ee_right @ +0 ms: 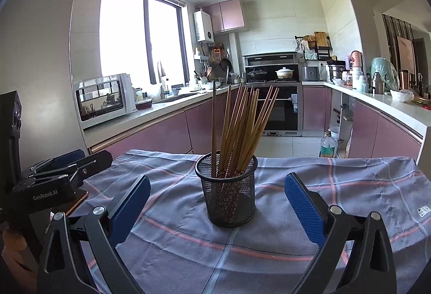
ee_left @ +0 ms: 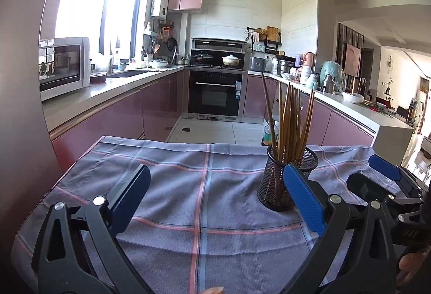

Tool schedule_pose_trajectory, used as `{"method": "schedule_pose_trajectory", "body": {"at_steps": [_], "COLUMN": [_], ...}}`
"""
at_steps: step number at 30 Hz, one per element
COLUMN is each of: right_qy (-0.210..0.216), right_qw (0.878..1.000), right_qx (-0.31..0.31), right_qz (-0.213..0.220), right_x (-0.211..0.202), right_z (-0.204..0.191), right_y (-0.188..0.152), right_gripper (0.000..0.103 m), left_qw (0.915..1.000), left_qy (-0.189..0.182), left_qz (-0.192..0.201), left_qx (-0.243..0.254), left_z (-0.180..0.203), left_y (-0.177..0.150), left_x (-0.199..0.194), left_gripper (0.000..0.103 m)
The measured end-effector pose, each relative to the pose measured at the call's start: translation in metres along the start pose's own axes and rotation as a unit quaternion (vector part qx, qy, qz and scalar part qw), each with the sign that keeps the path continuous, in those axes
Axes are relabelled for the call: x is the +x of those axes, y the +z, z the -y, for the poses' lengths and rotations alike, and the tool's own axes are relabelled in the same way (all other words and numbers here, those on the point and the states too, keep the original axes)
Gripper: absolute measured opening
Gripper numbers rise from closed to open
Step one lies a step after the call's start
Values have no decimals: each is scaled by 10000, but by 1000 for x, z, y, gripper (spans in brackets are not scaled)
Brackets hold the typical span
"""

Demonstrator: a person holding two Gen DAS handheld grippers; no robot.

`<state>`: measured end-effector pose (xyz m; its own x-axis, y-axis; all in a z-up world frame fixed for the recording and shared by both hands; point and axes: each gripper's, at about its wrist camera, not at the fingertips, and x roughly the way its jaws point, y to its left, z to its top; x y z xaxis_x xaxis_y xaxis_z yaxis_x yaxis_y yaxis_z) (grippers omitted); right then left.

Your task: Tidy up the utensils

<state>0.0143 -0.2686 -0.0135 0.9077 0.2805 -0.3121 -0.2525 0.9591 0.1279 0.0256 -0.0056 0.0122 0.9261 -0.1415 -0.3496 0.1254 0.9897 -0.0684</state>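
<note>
Chopsticks (ee_right: 237, 129) all stand in holder (ee_right: 227, 191); both grippers' fingers (ee_right: 129, 202) released, empty. Sorting appears complete; next, withdraw.

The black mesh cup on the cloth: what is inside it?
The mesh cup holds a bundle of brown chopsticks, standing and leaning to different sides. Their lower ends show only dimly through the mesh, so anything else on the cup's bottom cannot be seen.

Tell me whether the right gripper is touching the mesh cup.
Apart. In the right wrist view the right gripper has its jaws wide open, and bare cloth shows between each jaw and the mesh cup.
</note>
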Motion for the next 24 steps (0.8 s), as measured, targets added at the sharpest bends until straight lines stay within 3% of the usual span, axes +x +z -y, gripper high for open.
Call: {"method": "schedule_pose_trajectory", "body": {"at_steps": [24], "right_qy": [5], "right_qw": [9999], "right_qx": [-34], "right_qz": [133], "right_x": [-8], "right_z": [-3], "right_y": [-1], "right_gripper": [96], "left_qw": [9998], "left_qy": [80], "left_qz": [152], "left_qx": [61], "left_z": [7], "left_y": [0], "left_x": [-13], "left_gripper": [97]}}
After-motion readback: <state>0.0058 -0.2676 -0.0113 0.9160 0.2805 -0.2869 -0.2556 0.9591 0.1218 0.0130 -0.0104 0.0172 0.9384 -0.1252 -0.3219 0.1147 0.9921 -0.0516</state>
